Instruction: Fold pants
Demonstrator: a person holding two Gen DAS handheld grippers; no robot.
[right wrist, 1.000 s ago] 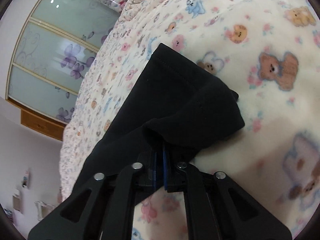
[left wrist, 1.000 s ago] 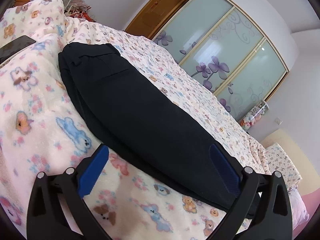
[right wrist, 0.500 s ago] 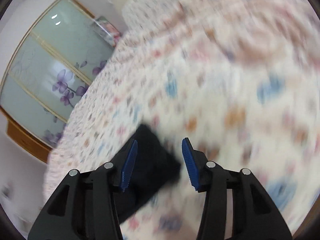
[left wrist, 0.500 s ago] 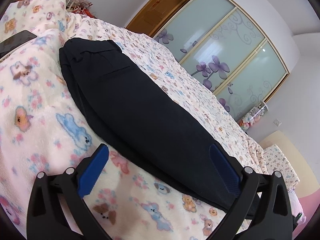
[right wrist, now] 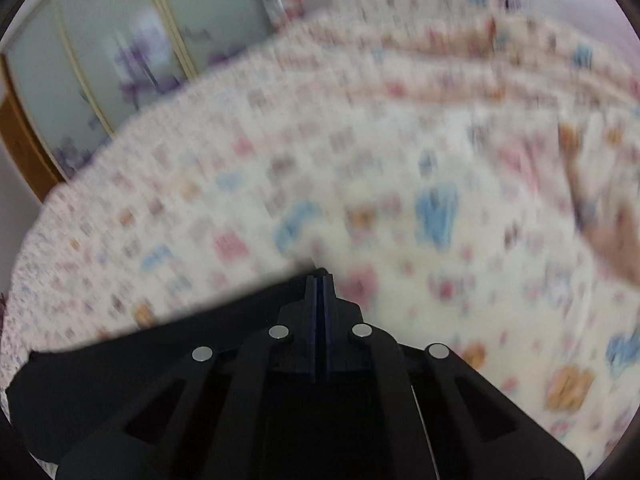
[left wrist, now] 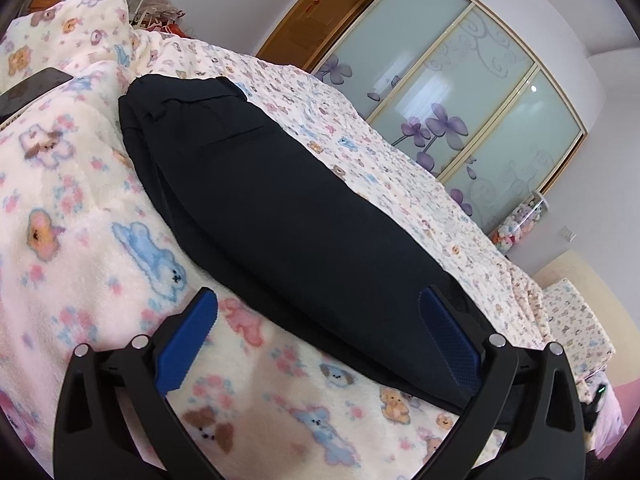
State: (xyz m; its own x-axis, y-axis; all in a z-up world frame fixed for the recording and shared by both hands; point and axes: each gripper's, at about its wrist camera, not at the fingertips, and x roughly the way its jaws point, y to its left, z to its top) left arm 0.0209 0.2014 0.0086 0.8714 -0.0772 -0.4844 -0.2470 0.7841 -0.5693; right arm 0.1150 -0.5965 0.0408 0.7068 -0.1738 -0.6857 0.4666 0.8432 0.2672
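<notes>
Dark navy pants lie folded lengthwise on the bear-print blanket, waistband at the far upper left and legs running to the lower right. My left gripper hangs open just over them, its right finger covering the leg end and its left finger over bare blanket. The right wrist view is blurred by motion. There my right gripper has its blue pads pressed together, and dark pants cloth runs from its tips down to the lower left, lifted off the blanket.
A dark flat phone-like slab rests on the raised bedding at the far left. Sliding wardrobe doors with purple flowers and a wooden door stand beyond the bed. A clear jar of plush toys sits by the wardrobe.
My right gripper let go of the bunched leg end, opened over it, then shut again and rose with a roll. The left gripper stayed put and open.
</notes>
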